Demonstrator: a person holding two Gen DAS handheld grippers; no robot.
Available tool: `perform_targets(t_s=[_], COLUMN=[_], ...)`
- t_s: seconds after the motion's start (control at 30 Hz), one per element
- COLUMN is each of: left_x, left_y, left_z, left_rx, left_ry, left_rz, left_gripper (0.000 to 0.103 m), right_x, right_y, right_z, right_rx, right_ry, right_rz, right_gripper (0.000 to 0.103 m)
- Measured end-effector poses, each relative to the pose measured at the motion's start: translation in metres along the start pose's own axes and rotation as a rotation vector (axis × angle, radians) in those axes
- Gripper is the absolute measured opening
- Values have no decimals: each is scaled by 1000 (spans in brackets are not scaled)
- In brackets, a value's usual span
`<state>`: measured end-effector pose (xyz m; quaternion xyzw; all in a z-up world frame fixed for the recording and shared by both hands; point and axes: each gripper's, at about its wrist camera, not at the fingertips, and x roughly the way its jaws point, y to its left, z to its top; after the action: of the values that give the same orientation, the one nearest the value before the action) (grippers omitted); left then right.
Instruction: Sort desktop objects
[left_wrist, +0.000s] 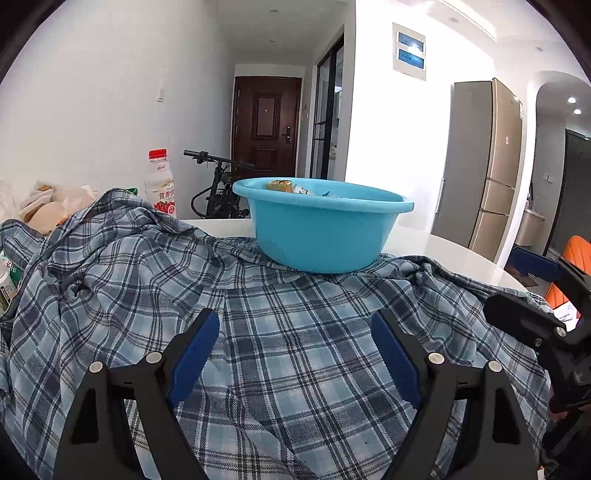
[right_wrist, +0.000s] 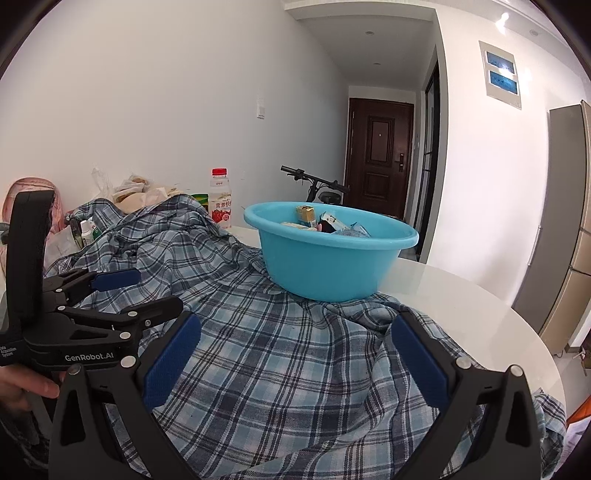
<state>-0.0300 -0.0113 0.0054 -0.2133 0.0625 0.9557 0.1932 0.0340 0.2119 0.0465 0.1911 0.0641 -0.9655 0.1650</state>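
Observation:
A blue plaid shirt (left_wrist: 295, 350) lies crumpled over the white table, also in the right wrist view (right_wrist: 280, 369). A blue plastic basin (left_wrist: 321, 229) stands on its far edge and holds several small packets (right_wrist: 325, 221). My left gripper (left_wrist: 295, 325) is open and empty, hovering low over the shirt. My right gripper (right_wrist: 295, 328) is open and empty over the shirt, to the right of the left one. The left gripper shows at the left of the right wrist view (right_wrist: 136, 291), the right gripper at the right edge of the left wrist view (left_wrist: 532, 291).
A red-capped drink bottle (left_wrist: 160, 184) stands behind the shirt at the left. Plastic bags of food (left_wrist: 48, 206) and small bottles (right_wrist: 88, 229) sit at the far left. The white table (right_wrist: 461, 306) curves away at the right. A bicycle (left_wrist: 218, 188) stands beyond.

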Motion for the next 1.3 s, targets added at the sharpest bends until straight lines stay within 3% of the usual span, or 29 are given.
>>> perform_targets(t_s=[0.4, 0.67, 0.77, 0.87, 1.3], left_x=[0, -9, -14, -19, -21], left_y=[-7, -12, -16, -19, -13], left_z=[-11, -12, -13, -14, -13], left_rx=[6, 26, 36, 46, 0], left_ry=[-73, -119, -141, -165, -167], left_rz=[25, 32, 44, 51, 94], left_gripper=[88, 94, 103, 103, 103], right_x=[8, 8, 6, 5, 4], right_y=[-7, -12, -13, -12, -14], right_z=[-22, -31, -30, -30, -30], right_rx=[52, 93, 94, 90, 96], right_ry=[-55, -93, -112, -119, -103], right_rz=[-74, -91, -88, -84, -105], right_gripper=[103, 103, 103, 103, 103])
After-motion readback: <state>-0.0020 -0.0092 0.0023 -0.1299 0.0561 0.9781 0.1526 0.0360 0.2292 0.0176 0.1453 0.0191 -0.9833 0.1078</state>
